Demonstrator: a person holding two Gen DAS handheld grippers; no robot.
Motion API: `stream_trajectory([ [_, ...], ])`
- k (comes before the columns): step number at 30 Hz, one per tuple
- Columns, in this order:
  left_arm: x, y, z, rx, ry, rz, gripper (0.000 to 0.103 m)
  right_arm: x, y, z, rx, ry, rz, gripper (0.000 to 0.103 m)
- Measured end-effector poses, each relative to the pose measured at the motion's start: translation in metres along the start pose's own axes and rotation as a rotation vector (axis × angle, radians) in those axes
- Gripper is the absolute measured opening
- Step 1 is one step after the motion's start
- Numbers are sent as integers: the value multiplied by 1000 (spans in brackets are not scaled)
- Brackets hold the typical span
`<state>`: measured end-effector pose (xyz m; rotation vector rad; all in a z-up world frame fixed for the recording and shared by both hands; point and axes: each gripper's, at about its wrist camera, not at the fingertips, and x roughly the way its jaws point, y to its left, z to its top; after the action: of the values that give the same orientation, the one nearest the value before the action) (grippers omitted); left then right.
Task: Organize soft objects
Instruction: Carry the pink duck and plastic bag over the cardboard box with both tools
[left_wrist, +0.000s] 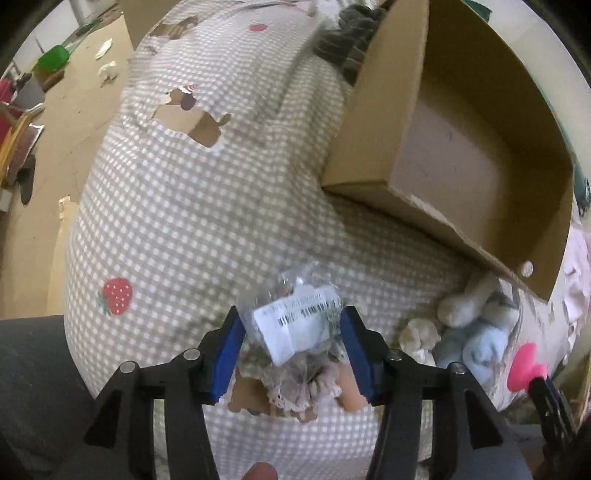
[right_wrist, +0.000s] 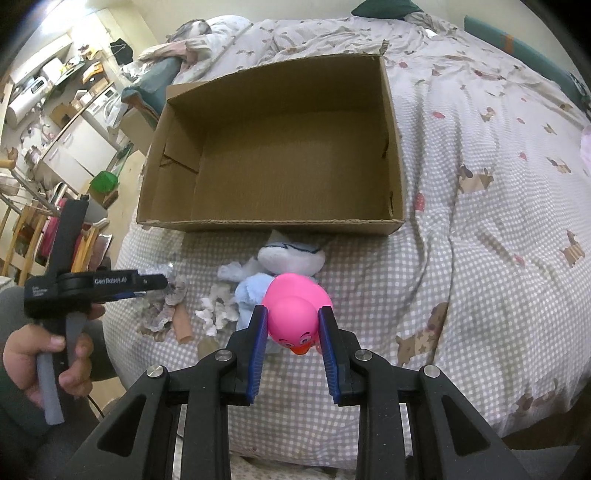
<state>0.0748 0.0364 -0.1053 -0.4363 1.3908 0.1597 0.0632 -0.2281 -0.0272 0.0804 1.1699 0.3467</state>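
Note:
My left gripper (left_wrist: 291, 325) is shut on a clear plastic bag (left_wrist: 295, 321) with a white barcode label and holds it above a lace-trimmed doll piece (left_wrist: 295, 391) on the bed. My right gripper (right_wrist: 292, 317) is shut on a pink rubber duck (right_wrist: 295, 314), held above the checked bedspread. An open, empty cardboard box (right_wrist: 280, 221) sits on the bed beyond the duck; it also shows in the left wrist view (left_wrist: 443, 221). A blue and white plush toy (right_wrist: 291, 258) lies just in front of the box, also in the left wrist view (left_wrist: 476, 332).
Crumpled white soft pieces (right_wrist: 216, 314) lie left of the plush. The checked bedspread (right_wrist: 461, 258) stretches to the right. The floor with a green bin (right_wrist: 104, 181) and cluttered shelves (right_wrist: 55, 110) lies off the bed's left edge.

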Motion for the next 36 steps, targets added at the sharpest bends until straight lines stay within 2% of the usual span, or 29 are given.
stream_trajectory([
  [2,-1,0,1,-1,-15,1,49,1,1,1,-5,-1,1,30],
  [3,-2,-1,1,7,-17,-4,42,1,1,1,-6,-1,2,30],
  [4,-2,-3,1,15,-13,-20,22,2,2,1,-7,-2,3,30],
  [7,-9,-10,4,59,-57,23,15,2,3,1,-8,-4,4,30],
  [12,-28,-11,12,45,-146,67,13,0,1,0,-6,-5,5,30],
  [14,-35,-7,12,37,-169,78,6,0,1,0,-6,-6,5,30],
  [17,-53,-8,7,37,-199,38,5,-3,0,1,0,-16,12,30],
  [20,-83,-27,-4,117,-276,11,4,-12,-1,5,5,-35,28,30],
  [26,-108,-38,-2,145,-295,-93,3,-21,-7,20,39,-70,52,30],
  [30,-140,-50,0,181,-350,-165,3,-26,-8,33,47,-87,69,30],
  [36,-170,-81,20,249,-414,-163,3,-25,-6,63,19,-109,70,30],
])
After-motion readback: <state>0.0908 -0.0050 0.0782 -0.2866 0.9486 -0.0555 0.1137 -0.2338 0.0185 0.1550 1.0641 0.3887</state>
